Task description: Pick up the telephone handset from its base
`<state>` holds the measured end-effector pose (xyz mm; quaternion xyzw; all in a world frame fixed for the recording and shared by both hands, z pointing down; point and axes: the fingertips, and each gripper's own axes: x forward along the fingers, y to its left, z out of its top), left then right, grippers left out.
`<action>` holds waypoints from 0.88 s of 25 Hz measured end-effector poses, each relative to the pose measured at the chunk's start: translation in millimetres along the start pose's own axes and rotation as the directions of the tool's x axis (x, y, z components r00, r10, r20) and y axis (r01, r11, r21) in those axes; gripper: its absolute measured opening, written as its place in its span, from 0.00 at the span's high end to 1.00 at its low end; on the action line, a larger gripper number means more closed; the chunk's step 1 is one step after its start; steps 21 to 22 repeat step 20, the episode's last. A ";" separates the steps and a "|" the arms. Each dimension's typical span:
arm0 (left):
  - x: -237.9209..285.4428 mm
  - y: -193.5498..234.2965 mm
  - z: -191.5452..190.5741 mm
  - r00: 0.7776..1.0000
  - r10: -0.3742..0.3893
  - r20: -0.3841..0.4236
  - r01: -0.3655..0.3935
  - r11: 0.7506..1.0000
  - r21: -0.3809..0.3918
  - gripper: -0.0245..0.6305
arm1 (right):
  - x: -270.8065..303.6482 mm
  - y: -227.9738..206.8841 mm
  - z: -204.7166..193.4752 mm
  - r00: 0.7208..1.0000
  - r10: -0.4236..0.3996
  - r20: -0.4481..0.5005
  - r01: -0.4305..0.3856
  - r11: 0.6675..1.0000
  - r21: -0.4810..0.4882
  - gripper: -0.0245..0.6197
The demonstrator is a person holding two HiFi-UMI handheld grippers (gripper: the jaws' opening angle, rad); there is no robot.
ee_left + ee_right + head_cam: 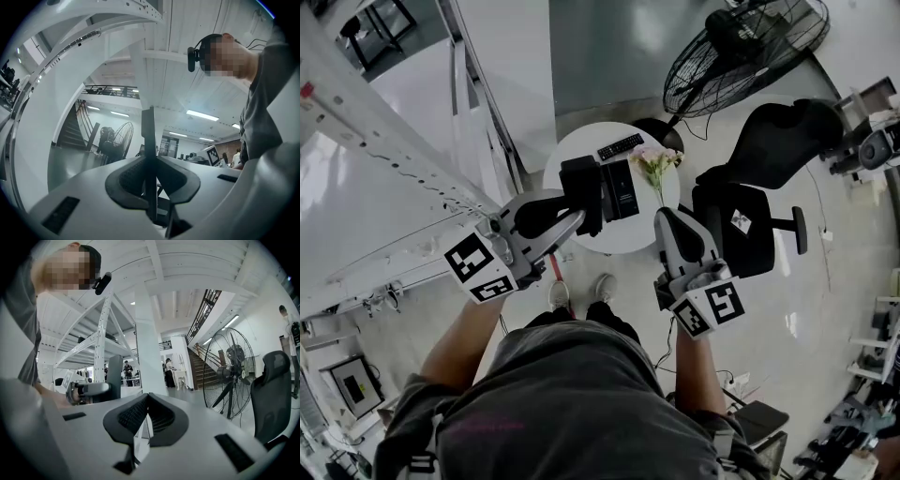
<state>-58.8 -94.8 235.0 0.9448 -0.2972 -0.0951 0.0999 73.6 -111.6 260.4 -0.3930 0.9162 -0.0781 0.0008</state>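
Handset (581,192) is off its base and held in the left gripper (572,214), whose jaws stand about half apart and press on it from both sides. In the left gripper view we see it as a thin dark slab standing upright between the black pads (129,180) and rising well above them. In the right gripper view we see it side-on, upright in that same grip.

From the head view it hangs over the left half of the round white table (565,159), just beside the left side of the black telephone base (621,190), which lies near the table's middle. We cannot tell how high above the tabletop it is.

The right gripper (668,217) hangs at the table's right edge with its jaws together at the tips and nothing between them.

We also see pink flowers (654,164) near the right edge and a black remote (621,146) at the far edge. A black office chair (750,202) stands on the floor just to the right of the table, and a large fan (741,47) stands beyond it
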 end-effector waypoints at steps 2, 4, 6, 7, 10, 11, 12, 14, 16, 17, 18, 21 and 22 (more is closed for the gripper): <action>0.6 0.2 -2.0 1.000 0.003 0.000 -0.003 1.000 -0.002 0.85 | 0.5 -0.9 -2.1 1.000 0.003 -0.004 -0.003 1.000 0.002 0.93; 1.5 -0.3 -3.6 1.000 0.005 -0.003 -0.005 1.000 -0.003 0.85 | 0.2 -1.4 -3.3 1.000 0.007 -0.008 -0.007 1.000 0.003 0.93; 2.6 -1.7 -5.6 1.000 0.005 -0.009 -0.005 1.000 -0.003 0.85 | -0.3 -2.4 -4.7 1.000 0.009 -0.013 -0.009 1.000 0.006 0.93; 3.2 -2.5 -6.6 1.000 0.005 -0.012 -0.005 1.000 -0.003 0.85 | -0.4 -3.2 -5.8 1.000 0.010 -0.016 -0.010 1.000 0.009 0.93; 4.2 -3.8 -9.3 1.000 0.008 -0.018 -0.008 1.000 -0.006 0.85 | -0.4 -5.6 -9.2 1.000 0.012 -0.027 -0.012 1.000 0.017 0.93; 4.4 -4.0 -10.1 1.000 0.008 -0.018 -0.008 1.000 -0.008 0.85 | -0.3 -6.2 -10.0 0.999 0.013 -0.029 -0.013 1.000 0.018 0.93; 4.7 -4.1 -10.8 1.000 0.009 -0.018 -0.009 1.000 -0.009 0.85 | -0.2 -6.7 -10.8 0.999 0.015 -0.030 -0.014 1.000 0.020 0.93; 5.2 -4.1 -12.3 1.000 0.011 -0.019 -0.011 1.000 -0.011 0.85 | 0.3 -7.6 -11.9 0.999 0.018 -0.032 -0.018 1.000 0.022 0.93; 5.5 -3.4 -14.1 1.000 0.016 -0.020 -0.017 1.000 -0.014 0.85 | 0.7 -8.0 -12.7 0.999 0.024 -0.032 -0.023 0.999 0.023 0.93; 5.7 -3.0 -15.1 1.000 0.019 -0.020 -0.019 1.000 -0.017 0.85 | 0.8 -8.2 -13.2 0.999 0.026 -0.032 -0.026 0.999 0.023 0.93; 5.9 -2.7 -16.1 1.000 0.021 -0.021 -0.021 1.000 -0.019 0.85 | 0.9 -8.4 -13.6 0.999 0.028 -0.032 -0.028 0.999 0.023 0.93; 6.5 -2.3 -18.1 0.999 0.024 -0.023 -0.024 0.999 -0.022 0.85 | 1.0 -9.0 -14.6 0.999 0.032 -0.033 -0.031 0.999 0.025 0.93; 6.5 -2.3 -18.1 0.999 0.024 -0.023 -0.024 0.999 -0.022 0.85 | 1.0 -9.0 -14.6 0.999 0.032 -0.033 -0.031 0.999 0.025 0.93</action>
